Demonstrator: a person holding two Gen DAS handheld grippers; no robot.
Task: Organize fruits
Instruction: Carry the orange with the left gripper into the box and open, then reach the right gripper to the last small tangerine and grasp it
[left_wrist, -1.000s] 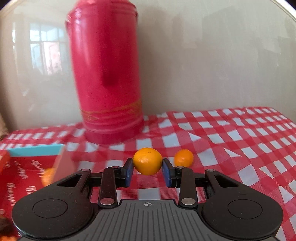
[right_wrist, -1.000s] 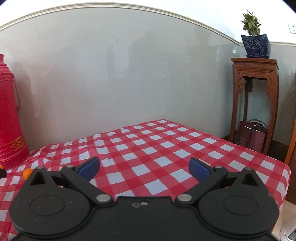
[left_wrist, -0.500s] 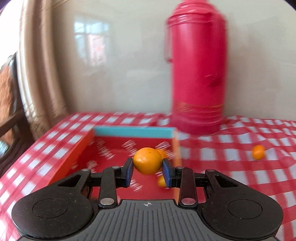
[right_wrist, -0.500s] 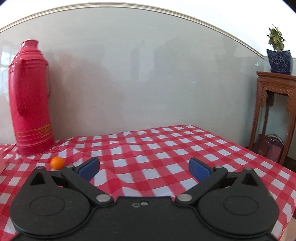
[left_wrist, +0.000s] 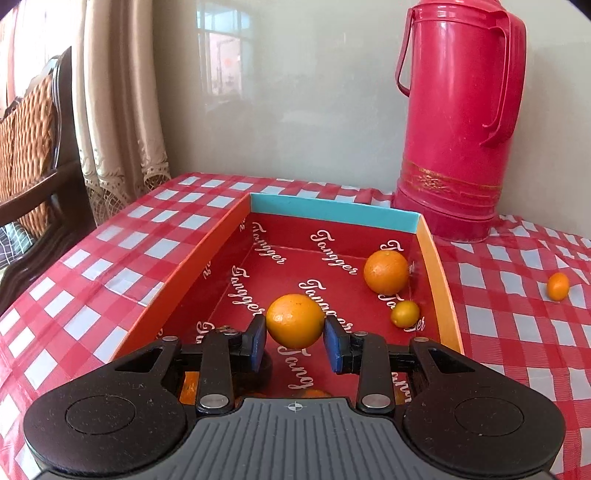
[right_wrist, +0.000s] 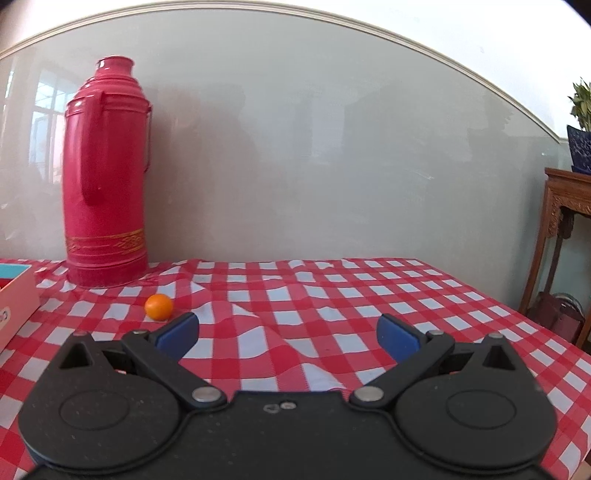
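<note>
My left gripper (left_wrist: 294, 341) is shut on an orange (left_wrist: 294, 320), held above the near half of a red box (left_wrist: 334, 218) with a blue far wall and orange side walls. In the box lie a second orange (left_wrist: 386, 272) and a small kumquat (left_wrist: 405, 313) by the right wall; more orange fruit shows partly under my fingers. Another small kumquat (left_wrist: 558, 286) lies on the checked cloth right of the box, and the right wrist view shows the same kumquat (right_wrist: 159, 306) just beyond my left finger. My right gripper (right_wrist: 288, 334) hangs open over the cloth, nothing between its fingers.
A tall red thermos (left_wrist: 458, 122) stands against the wall behind the box's right corner; it is the same thermos (right_wrist: 105, 177) at the left of the right wrist view. A wooden chair (left_wrist: 33, 147) and curtain are left of the table. A wooden stand (right_wrist: 565, 236) is off the table's right end.
My left gripper has swung left with the orange, from over the bare cloth near the thermos to above the box. The right view has turned left, bringing the thermos and kumquat into sight.
</note>
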